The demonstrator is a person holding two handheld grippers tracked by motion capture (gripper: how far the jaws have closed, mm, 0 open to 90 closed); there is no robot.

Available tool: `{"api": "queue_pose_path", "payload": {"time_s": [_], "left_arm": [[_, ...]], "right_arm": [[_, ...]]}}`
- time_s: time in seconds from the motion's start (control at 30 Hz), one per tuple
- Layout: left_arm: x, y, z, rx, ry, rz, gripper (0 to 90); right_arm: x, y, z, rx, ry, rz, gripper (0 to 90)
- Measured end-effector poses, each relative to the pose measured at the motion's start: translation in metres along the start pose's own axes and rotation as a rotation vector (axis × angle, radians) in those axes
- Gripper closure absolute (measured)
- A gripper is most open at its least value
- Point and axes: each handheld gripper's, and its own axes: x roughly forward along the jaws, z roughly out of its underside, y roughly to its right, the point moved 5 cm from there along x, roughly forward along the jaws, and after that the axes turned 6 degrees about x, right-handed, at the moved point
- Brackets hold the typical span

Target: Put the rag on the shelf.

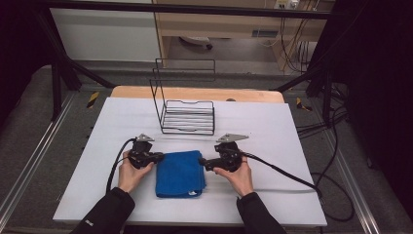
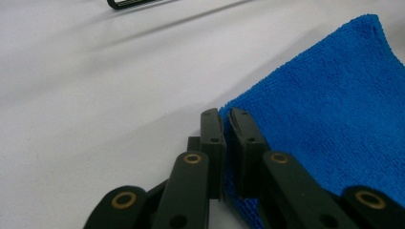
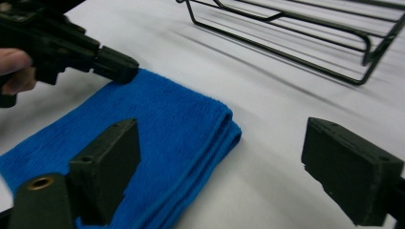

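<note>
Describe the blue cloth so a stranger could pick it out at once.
Start at the white table, whose far half holds a black wire rack. Nearer the person, between the left gripper and the right gripper, lies the blue cloth. It is the one soft, coloured thing there, folded into a flat layered rectangle.

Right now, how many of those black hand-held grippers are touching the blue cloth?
2. The left gripper pinches the cloth's left edge, jaws shut. The right gripper meets its right edge, jaws open around the folded corner. More contact may be hidden.
</note>
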Motion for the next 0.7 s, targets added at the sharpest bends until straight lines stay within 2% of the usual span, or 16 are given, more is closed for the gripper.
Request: {"api": "queue_pose_path", "payload": {"time_s": [0.2, 0.27, 0.43, 0.53, 0.7], "left_arm": [[0.000, 0.001, 0.000, 0.021, 0.003, -0.006, 84.0], [0.000, 0.000, 0.000, 0.021, 0.005, -0.005, 83.9], [0.000, 0.000, 0.001, 0.027, 0.009, 0.001, 83.7], [0.000, 0.000, 0.001, 0.033, 0.011, 0.000, 83.6], [0.000, -0.001, 0.001, 0.039, 0.014, 0.002, 83.5]], "right_arm": [[0.032, 0.008, -0.002, 0.019, -0.049, 0.024, 26.4], [0.039, 0.010, 0.000, 0.032, -0.055, 0.017, 33.5], [0.047, 0.013, 0.003, 0.038, -0.063, 0.019, 47.9], [0.048, 0.012, 0.004, 0.051, -0.073, 0.010, 55.3], [0.052, 0.007, 0.003, 0.042, -0.095, 0.009, 65.0]]}}
